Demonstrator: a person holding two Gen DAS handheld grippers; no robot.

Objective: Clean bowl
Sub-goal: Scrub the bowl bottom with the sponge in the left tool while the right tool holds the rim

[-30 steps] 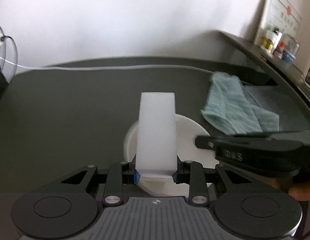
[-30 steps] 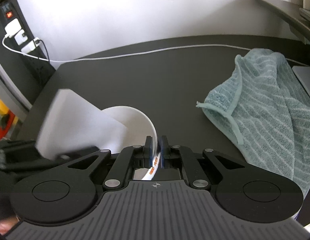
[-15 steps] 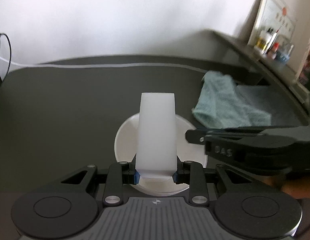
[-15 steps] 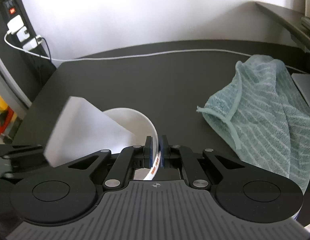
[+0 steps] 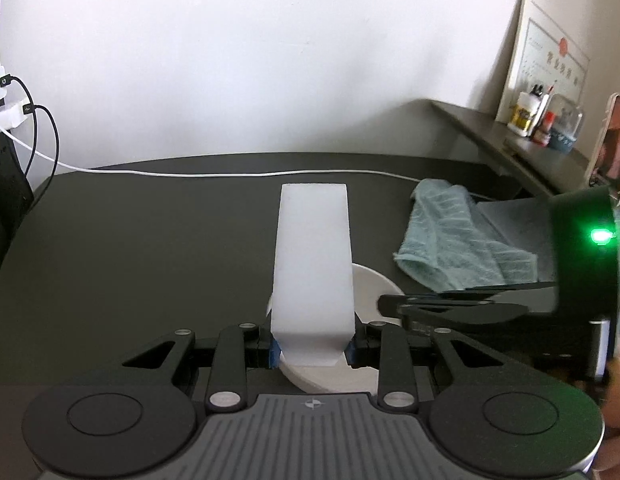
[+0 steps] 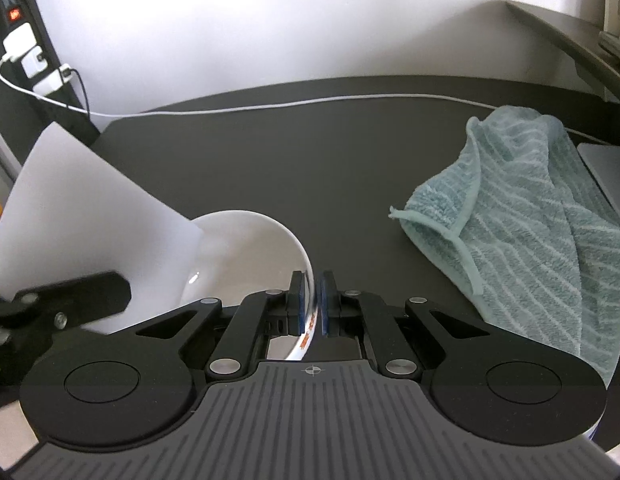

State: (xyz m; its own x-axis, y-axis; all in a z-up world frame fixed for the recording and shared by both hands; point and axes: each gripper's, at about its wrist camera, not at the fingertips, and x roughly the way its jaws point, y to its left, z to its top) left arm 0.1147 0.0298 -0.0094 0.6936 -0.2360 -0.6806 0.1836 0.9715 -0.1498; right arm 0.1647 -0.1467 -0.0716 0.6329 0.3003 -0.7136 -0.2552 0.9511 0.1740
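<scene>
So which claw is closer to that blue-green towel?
The right claw. It grips the bowl rim, with the towel just beside it. The left claw, holding the white block, is beyond the bowl.

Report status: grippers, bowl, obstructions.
Left gripper shut on white sponge block. Right gripper shut on bowl rim. Teal towel lies apart on the right, nothing blocking.

You see a white bowl [image 6: 246,248] with a small orange mark on its outer side, near the rim. The sponge block [image 5: 312,268] is plain white. The pads [image 6: 297,304] on the black right gripper [image 6: 310,304] are blue. The towel [image 6: 526,220] is pale teal with thin lighter stripes running diagonally. The table [image 6: 310,152] is dark grey, the cable [image 5: 230,175] on it is white, and a green light [image 5: 599,236] shines on the black body at the right.
</scene>
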